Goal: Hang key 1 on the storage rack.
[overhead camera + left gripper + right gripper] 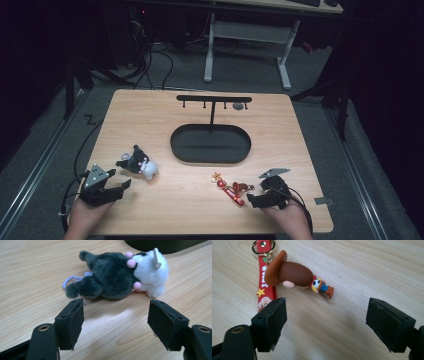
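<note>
Left hand-held gripper [115, 322] jaws apart, plush keychain [117, 275] lying crosswise before them, white head rightward

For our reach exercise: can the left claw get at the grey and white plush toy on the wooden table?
Probably yes: the left claw is open, with bare table between it and the grey and white plush toy.

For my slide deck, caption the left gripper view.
Open left gripper faces a grey-and-white plush keychain lying on the wooden table.

Both grippers, left gripper [121, 178] and right gripper [253, 194], are black, with grey three-cornered top plates, square padded jaws, brass-ringed screw holes and trailing black cables.
</note>
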Tool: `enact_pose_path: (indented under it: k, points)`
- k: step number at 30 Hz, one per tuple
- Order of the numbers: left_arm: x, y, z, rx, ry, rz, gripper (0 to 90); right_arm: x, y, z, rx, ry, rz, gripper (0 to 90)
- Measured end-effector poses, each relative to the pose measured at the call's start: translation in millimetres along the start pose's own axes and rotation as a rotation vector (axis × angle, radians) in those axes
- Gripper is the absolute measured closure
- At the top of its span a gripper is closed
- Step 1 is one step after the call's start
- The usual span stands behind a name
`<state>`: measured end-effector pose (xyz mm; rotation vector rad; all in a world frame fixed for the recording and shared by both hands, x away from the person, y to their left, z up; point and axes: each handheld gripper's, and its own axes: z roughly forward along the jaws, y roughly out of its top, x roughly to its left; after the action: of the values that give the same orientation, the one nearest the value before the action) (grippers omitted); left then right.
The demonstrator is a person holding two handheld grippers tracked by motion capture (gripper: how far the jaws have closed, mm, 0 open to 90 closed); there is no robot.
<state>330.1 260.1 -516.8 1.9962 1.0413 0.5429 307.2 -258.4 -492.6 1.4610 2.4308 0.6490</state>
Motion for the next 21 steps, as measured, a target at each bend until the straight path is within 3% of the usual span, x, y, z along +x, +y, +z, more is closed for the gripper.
enact_pose_path:
  k: [11,21]
  points:
    - [-5.7,2.4,1.7,-0.005,-0.039,0.029,29.1,13.3,14.8,-0.2,0.147,-0.03,-0.099,17.9]
    - [-7.1,3.0,2.0,-0.001,-0.055,0.049,29.1,16.7,33.8,3.5,0.26,-0.001,-0.18,17.8]
